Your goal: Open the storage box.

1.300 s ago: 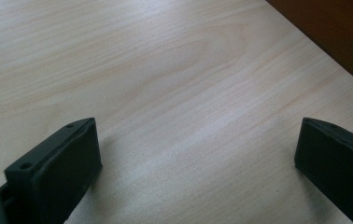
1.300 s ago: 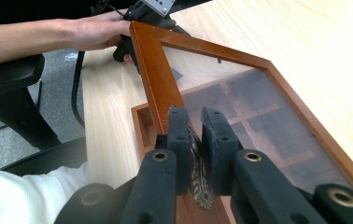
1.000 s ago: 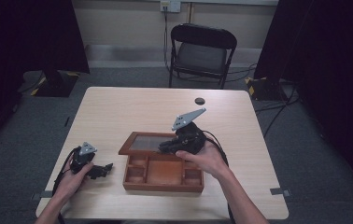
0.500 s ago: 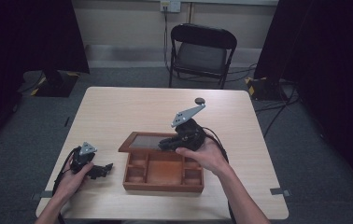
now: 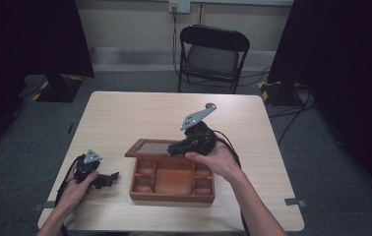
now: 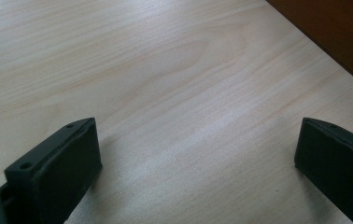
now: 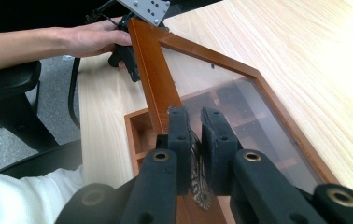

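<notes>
Light wood-grain table on grey carpet, black folding chair at the far side, dark curtains left and right, cables trailing on the floor. Wooden box sits between the two grippers: reddish-brown, divided into small compartments around a wider middle one, glass-paned lid raised with an ornate metal clasp on its front edge. Right gripper is clamped on that lid edge at the clasp, jaws nearly together; left gripper rests on the table just left of the box, jaws wide apart with bare tabletop between them.
</notes>
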`<state>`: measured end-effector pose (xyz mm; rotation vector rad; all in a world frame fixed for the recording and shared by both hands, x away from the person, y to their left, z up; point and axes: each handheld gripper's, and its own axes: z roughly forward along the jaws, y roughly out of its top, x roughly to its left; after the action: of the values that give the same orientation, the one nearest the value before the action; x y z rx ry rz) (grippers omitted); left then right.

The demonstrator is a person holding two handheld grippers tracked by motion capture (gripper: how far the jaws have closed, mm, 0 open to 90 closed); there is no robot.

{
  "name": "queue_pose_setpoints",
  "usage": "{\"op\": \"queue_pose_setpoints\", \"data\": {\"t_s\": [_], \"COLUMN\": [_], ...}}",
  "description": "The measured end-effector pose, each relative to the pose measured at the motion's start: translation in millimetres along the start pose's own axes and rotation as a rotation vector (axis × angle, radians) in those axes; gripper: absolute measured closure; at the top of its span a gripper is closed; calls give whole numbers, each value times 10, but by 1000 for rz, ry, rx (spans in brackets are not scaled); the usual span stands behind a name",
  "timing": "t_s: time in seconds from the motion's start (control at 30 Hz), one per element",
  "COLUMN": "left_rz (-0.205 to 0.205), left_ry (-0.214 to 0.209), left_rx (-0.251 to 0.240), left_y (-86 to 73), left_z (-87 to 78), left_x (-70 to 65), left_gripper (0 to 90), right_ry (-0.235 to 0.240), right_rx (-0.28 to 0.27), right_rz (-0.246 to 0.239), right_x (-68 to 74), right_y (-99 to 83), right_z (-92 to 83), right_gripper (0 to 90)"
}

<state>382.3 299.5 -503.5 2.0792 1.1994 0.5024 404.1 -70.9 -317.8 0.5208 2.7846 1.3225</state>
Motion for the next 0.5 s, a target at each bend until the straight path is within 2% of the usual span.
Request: {"op": "queue_pose_setpoints", "data": {"t_s": [0.5], "left_rz": [0], "left_ry": [0], "left_rx": [-1], "left_y": [0], "left_z": [0], "left_x": [0], "left_gripper": [0], "right_ry": [2], "right_rx": [-1], "right_rz": [3], "right_x": [-46], "right_y": [48], "right_z": [-23], "right_gripper": [831]}}
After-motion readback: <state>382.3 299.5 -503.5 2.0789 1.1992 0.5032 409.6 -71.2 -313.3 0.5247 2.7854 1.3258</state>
